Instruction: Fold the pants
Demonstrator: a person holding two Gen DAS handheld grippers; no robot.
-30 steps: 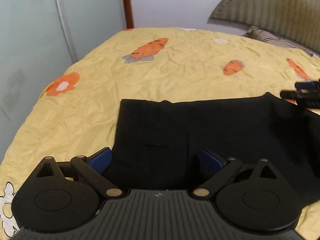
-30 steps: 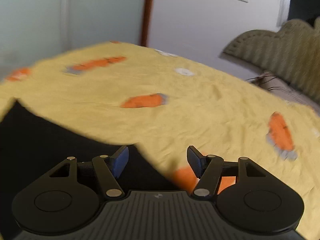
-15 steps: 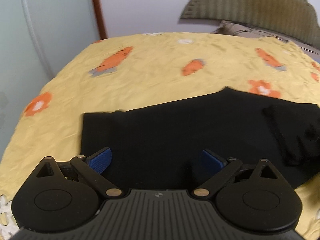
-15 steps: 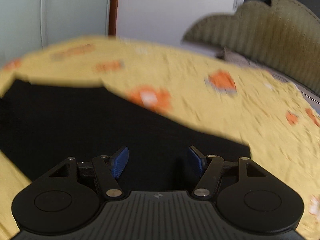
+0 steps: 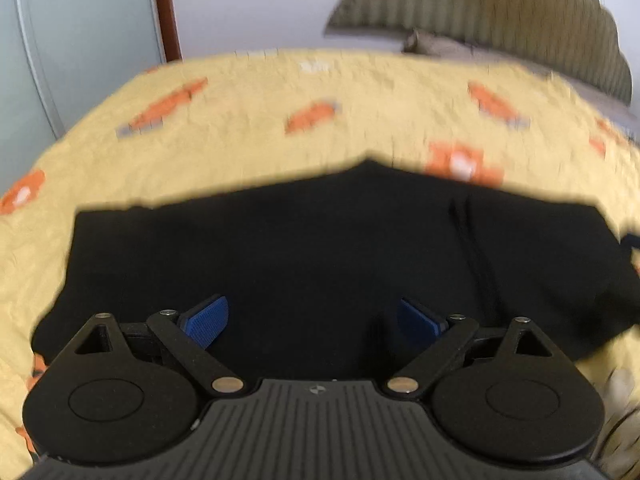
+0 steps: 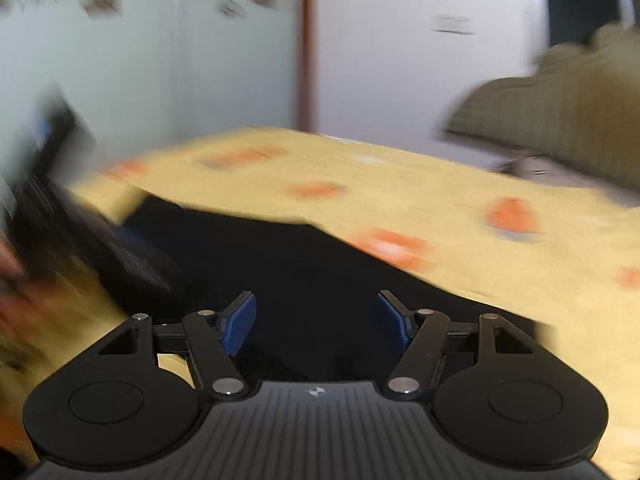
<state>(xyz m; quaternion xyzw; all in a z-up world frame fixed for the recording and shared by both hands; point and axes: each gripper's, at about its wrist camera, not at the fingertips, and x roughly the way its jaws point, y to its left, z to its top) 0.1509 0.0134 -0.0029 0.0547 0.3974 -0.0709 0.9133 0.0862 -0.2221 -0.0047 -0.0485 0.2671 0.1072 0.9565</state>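
Note:
Black pants point(image 5: 320, 248) lie flat across a yellow bedspread point(image 5: 360, 120), folded into a wide band, with a fold line near their right end. My left gripper point(image 5: 316, 320) hovers over their near edge, open, nothing between its blue pads point(image 5: 208, 318). In the right wrist view the same pants point(image 6: 288, 272) stretch from left to the lower right. My right gripper point(image 6: 316, 320) is over them, open and empty. The left gripper point(image 6: 52, 208) shows as a dark blur at the left edge, with a hand below it.
The bedspread point(image 6: 440, 200) carries orange carrot and flower prints. An olive ribbed headboard point(image 5: 500, 12) and a pillow stand at the far right. Pale wardrobe doors point(image 6: 160, 60) and a brown door frame point(image 5: 166, 8) back the bed. Both views are motion-blurred.
Both grippers have swung sideways over the bed. The left now sees the whole folded band of pants. The right has come from the pants' end to over their middle. Both stay open.

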